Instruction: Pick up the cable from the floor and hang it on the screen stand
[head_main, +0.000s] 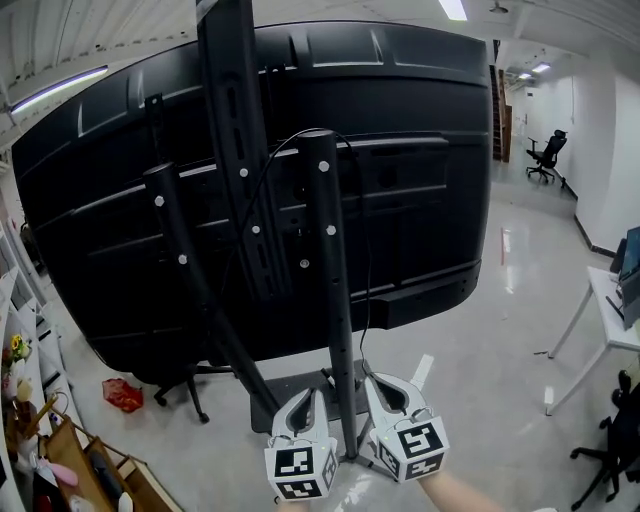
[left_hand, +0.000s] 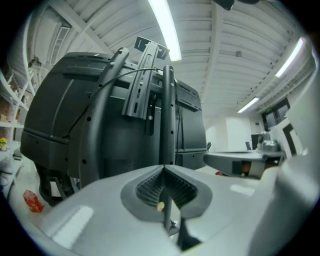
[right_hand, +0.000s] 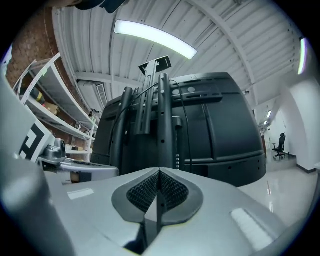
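Cable (head_main: 366, 255) draped over stand (head_main: 240, 150) behind screen (head_main: 420, 150)
It loops over the top of the middle post (head_main: 332, 300) and runs down that post's right side. Left gripper (head_main: 306, 396) and right gripper (head_main: 372, 382) sit low on either side of the post, near its foot, both clenched, jaws pressed together with nothing held between them

The stand's posts (head_main: 330, 300) and the screen (head_main: 420, 150) behind them block you ahead. Rightwards the floor (head_main: 500, 335) lies open as far as the desk (head_main: 606, 302)
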